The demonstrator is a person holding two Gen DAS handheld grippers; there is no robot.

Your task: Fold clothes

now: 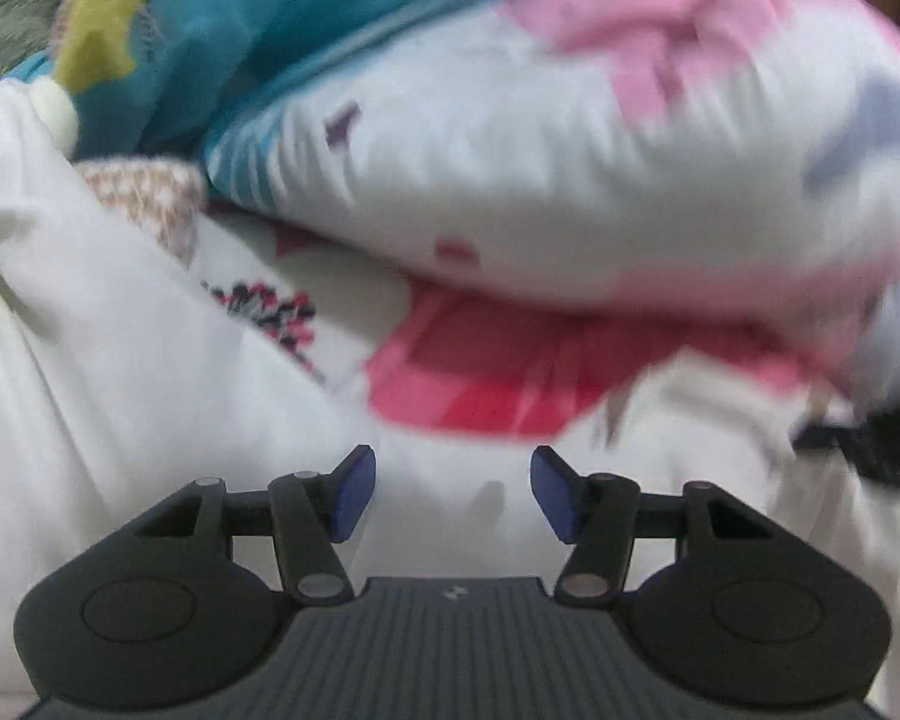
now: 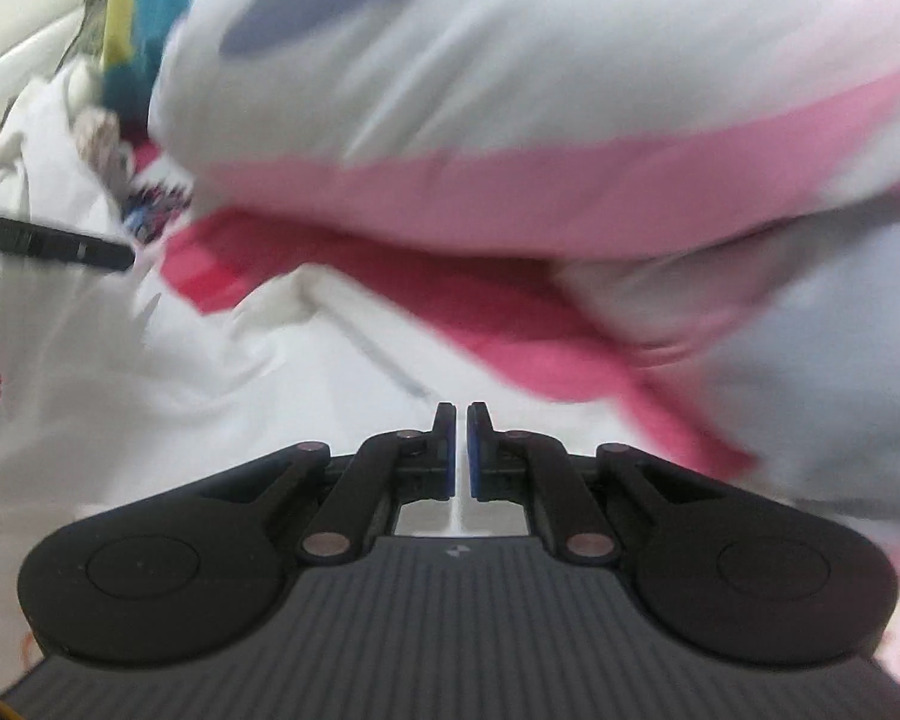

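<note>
White cloth (image 1: 120,360) lies just ahead of both: left gripper (image 1: 452,492) spread wide, right gripper (image 2: 461,450) nearly closed, apparently empty.

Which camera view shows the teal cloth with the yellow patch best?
The left wrist view. There the teal cloth fills the upper left and its yellow patch is seen whole. The right wrist view shows only a narrow blurred strip of it at the top left, behind the white and pink bundle.

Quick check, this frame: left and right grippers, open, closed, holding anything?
Left gripper: open, nothing between its fingers, over white cloth.
Right gripper: nearly closed, a thin gap; whether it pinches cloth cannot be told.
</note>
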